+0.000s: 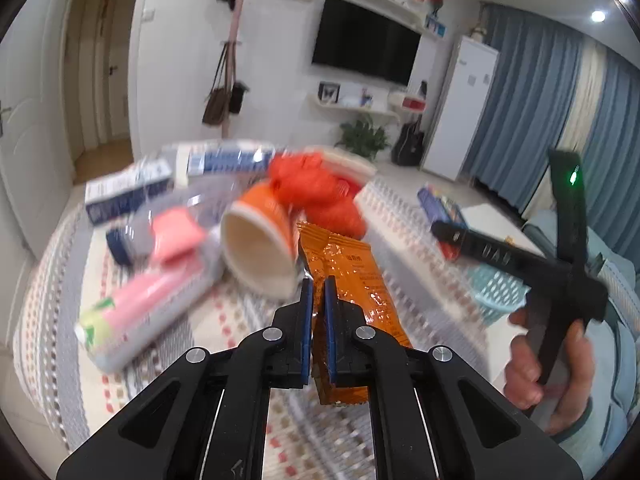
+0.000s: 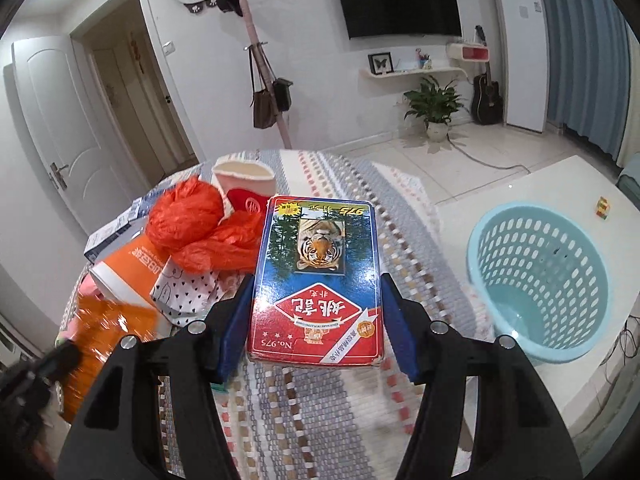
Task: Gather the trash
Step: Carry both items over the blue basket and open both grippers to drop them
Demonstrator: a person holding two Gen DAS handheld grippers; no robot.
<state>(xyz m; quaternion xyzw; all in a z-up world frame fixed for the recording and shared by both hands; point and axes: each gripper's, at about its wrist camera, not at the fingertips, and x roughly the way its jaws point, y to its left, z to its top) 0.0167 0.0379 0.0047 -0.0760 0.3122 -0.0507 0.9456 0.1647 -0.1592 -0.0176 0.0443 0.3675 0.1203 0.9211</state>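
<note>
My left gripper (image 1: 319, 280) is shut on an orange snack wrapper (image 1: 356, 280), which hangs lifted above the patterned tablecloth (image 1: 248, 320). The same wrapper shows as an orange blur (image 2: 108, 332) at the lower left of the right wrist view. My right gripper (image 2: 317, 280) is shut on a blue playing-card box with a tiger picture (image 2: 320, 264), its blue pads pressing both long sides. The box is raised off the cloth. A hand (image 1: 536, 364) carries that gripper at the right of the left wrist view.
On the round table lie an orange paper cup (image 1: 256, 248), a crumpled red plastic bag (image 2: 192, 224), a pink pack (image 1: 148, 300), blue-and-white boxes (image 1: 128, 188) and a white cup (image 2: 244, 178). A light blue perforated basket (image 2: 540, 348) stands on the white low table (image 2: 560, 184) to the right.
</note>
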